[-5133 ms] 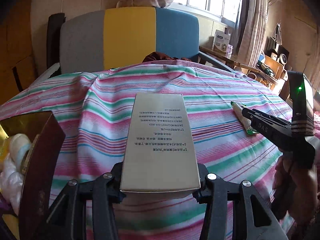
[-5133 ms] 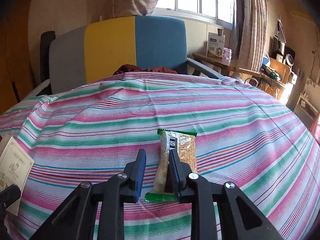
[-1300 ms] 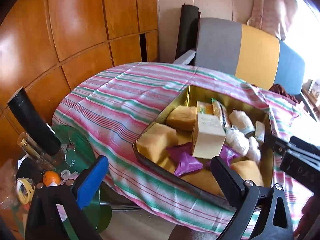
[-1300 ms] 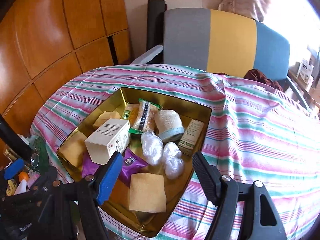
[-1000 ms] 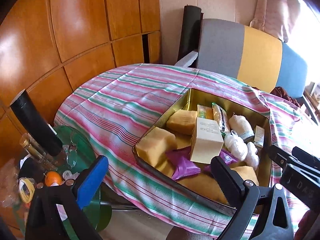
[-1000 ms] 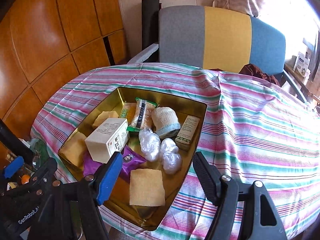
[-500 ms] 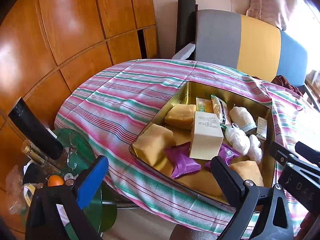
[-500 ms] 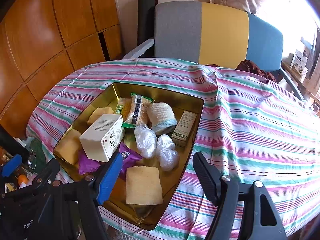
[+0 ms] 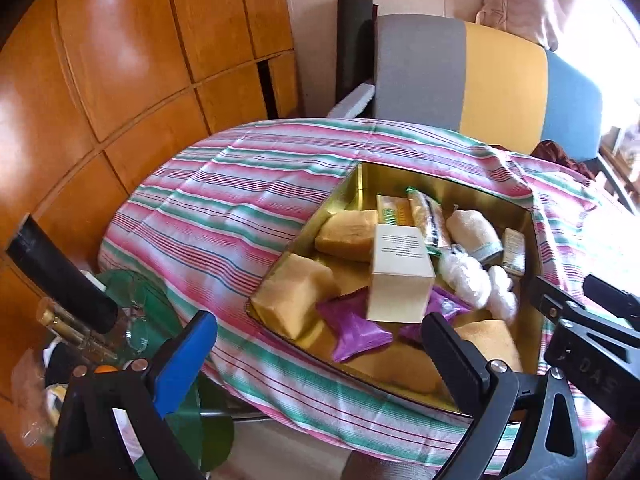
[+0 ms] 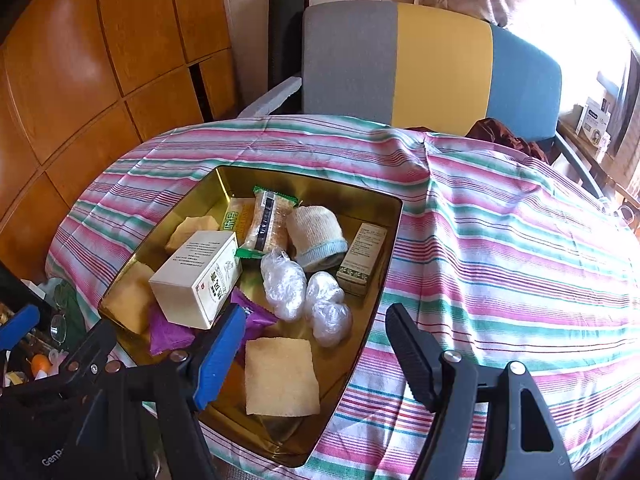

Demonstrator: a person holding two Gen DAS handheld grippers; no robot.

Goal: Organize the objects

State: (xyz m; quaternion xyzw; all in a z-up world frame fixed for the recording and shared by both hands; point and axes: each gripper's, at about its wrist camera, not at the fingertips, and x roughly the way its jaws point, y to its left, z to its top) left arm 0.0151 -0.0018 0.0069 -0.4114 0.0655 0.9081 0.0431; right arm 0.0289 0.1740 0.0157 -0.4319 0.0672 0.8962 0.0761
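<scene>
The right gripper (image 10: 316, 344) hangs above the near edge of a gold tin (image 10: 394, 216) on the striped tabletop (image 10: 500, 248), its jaws spread wide with nothing between them. Just ahead of its blue finger lies a white box (image 10: 196, 276) on a purple packet (image 10: 256, 318). Between the fingers sit clear plastic bundles (image 10: 308, 292) and a yellow sponge (image 10: 280, 376). Farther ahead lie a biscuit packet (image 10: 268, 220), a rolled sock (image 10: 316, 232) and a small carton (image 10: 362, 258). The left gripper (image 10: 24, 320) shows at the far left edge.

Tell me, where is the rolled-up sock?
In the right wrist view the rolled-up sock lies inside the gold tin, toward its far right, between the cracker packet and the small green box.
</scene>
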